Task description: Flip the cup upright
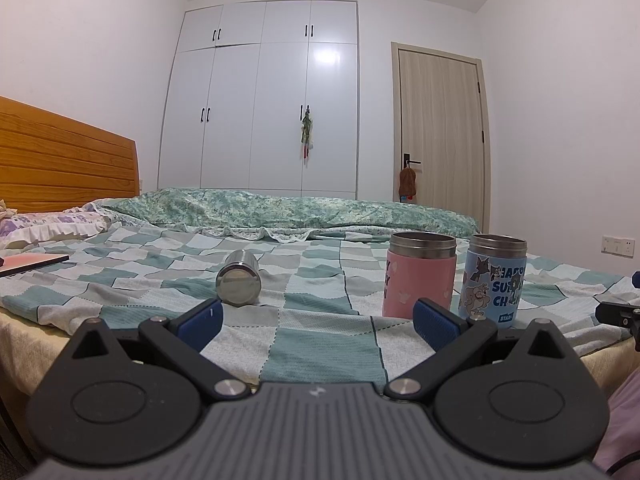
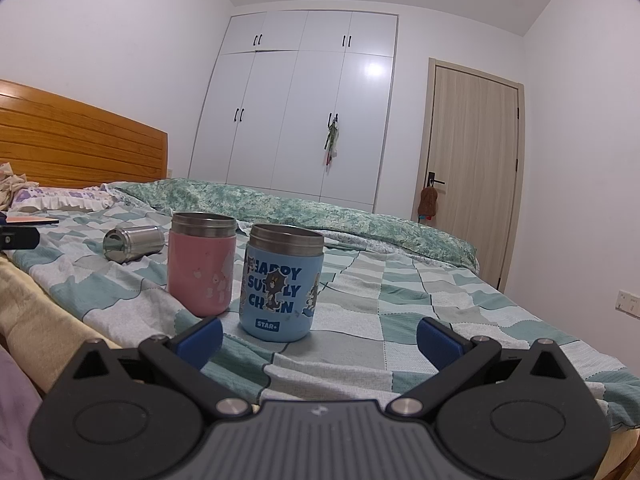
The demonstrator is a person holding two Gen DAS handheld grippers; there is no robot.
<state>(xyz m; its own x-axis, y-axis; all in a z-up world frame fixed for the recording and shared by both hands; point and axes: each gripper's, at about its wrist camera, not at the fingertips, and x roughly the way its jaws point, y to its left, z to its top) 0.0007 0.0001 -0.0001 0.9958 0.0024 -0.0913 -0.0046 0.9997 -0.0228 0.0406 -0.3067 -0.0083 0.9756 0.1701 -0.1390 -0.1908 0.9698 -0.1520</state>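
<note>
A bare steel cup [image 1: 239, 283] lies on its side on the checked bedsheet, its base toward me; it also shows in the right wrist view [image 2: 132, 242] at the left. A pink cup [image 1: 420, 276] [image 2: 201, 264] and a blue cartoon cup [image 1: 493, 280] [image 2: 280, 284] stand upright side by side. My left gripper [image 1: 318, 326] is open and empty, just short of the steel cup. My right gripper [image 2: 320, 340] is open and empty, near the blue cup's base.
A green quilt [image 1: 288, 208] is bunched along the far side of the bed. A wooden headboard [image 1: 60, 160], a pillow [image 1: 44, 228] and a flat pink item [image 1: 32, 261] are at the left. The bed's near edge [image 2: 36, 312] runs below the grippers.
</note>
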